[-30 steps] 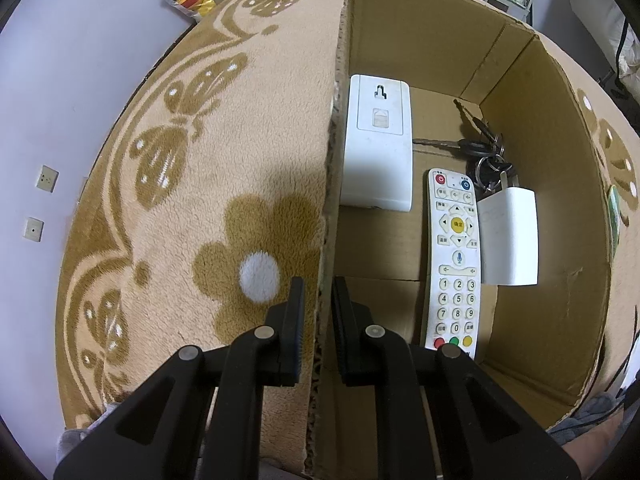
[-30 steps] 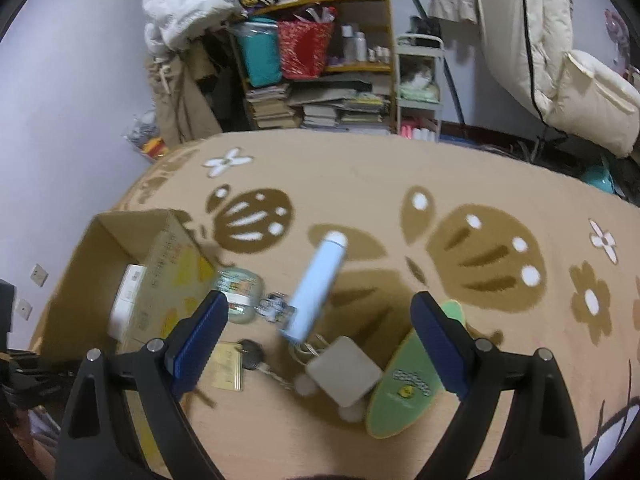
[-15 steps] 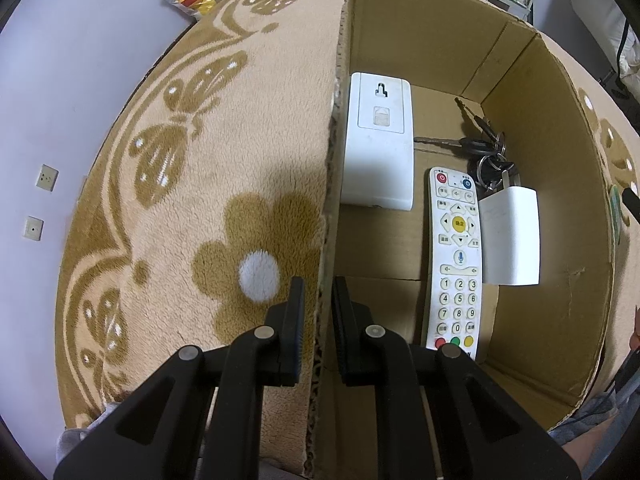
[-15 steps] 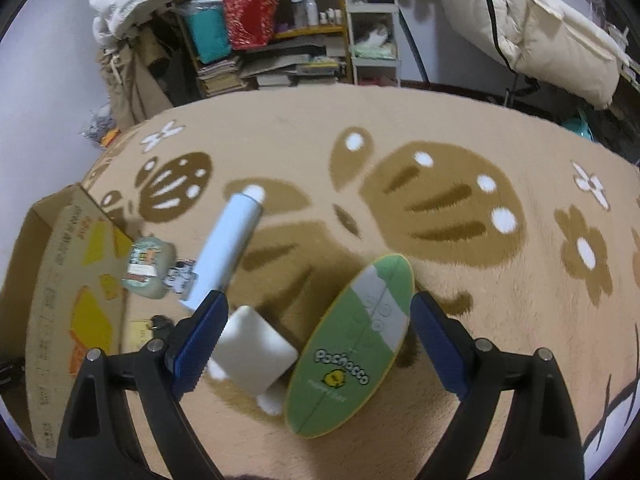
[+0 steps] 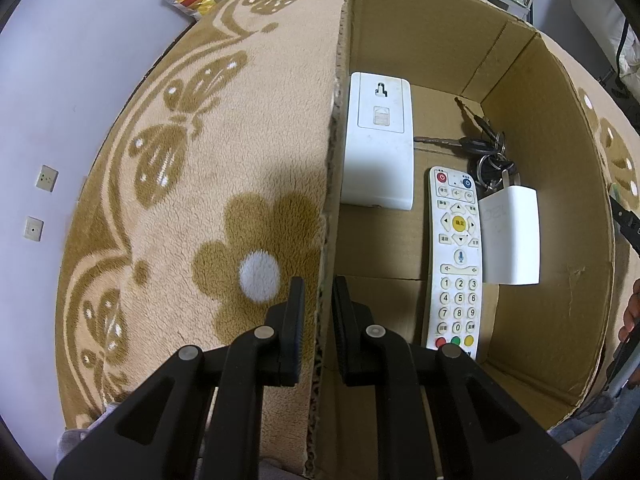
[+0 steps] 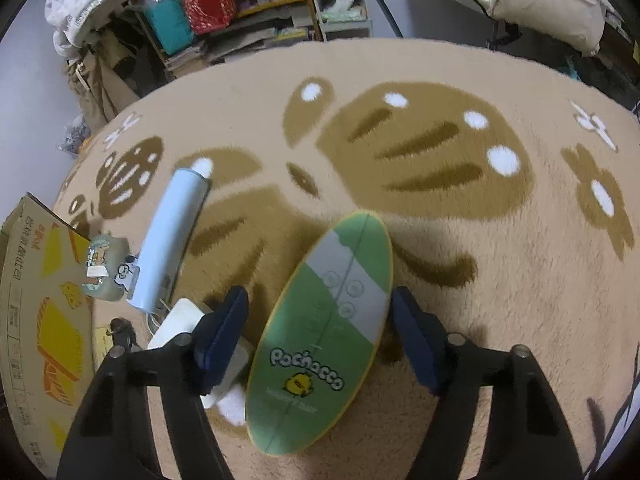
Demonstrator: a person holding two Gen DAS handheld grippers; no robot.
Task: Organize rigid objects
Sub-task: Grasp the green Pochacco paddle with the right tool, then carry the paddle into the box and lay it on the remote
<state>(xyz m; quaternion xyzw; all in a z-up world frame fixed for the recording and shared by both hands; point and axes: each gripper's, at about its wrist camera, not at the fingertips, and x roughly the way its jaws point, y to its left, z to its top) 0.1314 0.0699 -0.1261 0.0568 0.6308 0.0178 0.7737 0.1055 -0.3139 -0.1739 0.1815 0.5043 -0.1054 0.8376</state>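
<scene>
**Pochacco board between wide-spread R fingers; L gripper pinching box wall**

Pochacco board (image 6: 320, 332), a green oval w/ grey band and yellow chick logo, lies flat on the rug (image 6: 460, 208), just beside the cardboard box (image 6: 36, 320) w/ a few small items between them. R gripper (image 6: 318, 334) is spread wide; its blue-padded fingers (image 6: 222, 332) sit one on each side of the board, neither pad clearly touching it. Can't tell if the tips reach the rug.

Relative to the box, right wrist view: a pale blue cylinder (image 6: 170, 236) lies near its outer wall, angled away from it. A small green-white printed tub (image 6: 102, 268) sits right against the box's side. A white square adapter (image 6: 180, 324) lies between the box and the board, partly hidden by the R gripper's left finger. A dark key fob (image 6: 120, 330) is close to the box wall.

Left wrist view: L gripper (image 5: 318, 316) is nearly closed, pinching the box's near side wall (image 5: 332, 184), one finger outside, one inside. Inside the box, on its floor: a white rectangular device (image 5: 378, 152) against that same wall, a white remote (image 5: 456, 264) alongside it toward the middle, a white charger block (image 5: 510, 236) further over by the opposite wall, a bunch of keys (image 5: 486, 152) toward the far end, partly under the block.
</scene>
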